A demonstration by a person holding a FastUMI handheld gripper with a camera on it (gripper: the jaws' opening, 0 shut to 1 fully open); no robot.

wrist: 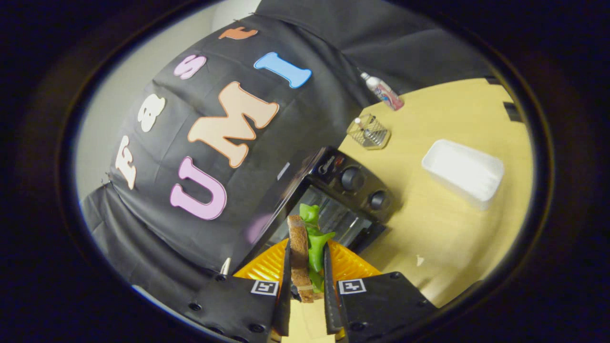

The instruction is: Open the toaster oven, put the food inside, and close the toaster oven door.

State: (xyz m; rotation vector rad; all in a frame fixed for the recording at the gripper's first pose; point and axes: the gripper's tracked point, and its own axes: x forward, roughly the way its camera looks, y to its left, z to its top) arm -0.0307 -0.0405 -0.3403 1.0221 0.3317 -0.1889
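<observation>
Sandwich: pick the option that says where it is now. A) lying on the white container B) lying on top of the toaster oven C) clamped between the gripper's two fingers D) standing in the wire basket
C: the sandwich, bread with green lettuce, stands between the two fingers of the gripper, both pressing its sides, above the orange plate.

The food's a sandwich (305,255): brown bread slice with green lettuce sticking out, standing on edge and pinched between the tongs (307,281), both fingers pressing its sides. The lettuce pokes up past the bread toward 12 o'clock. Right beyond it, around 1 o'clock from the tongs, sits the toaster oven (340,202), a black box with a glass door and two round knobs on its control panel, resting on the table. Can't really tell whether the door's open.
</observation>
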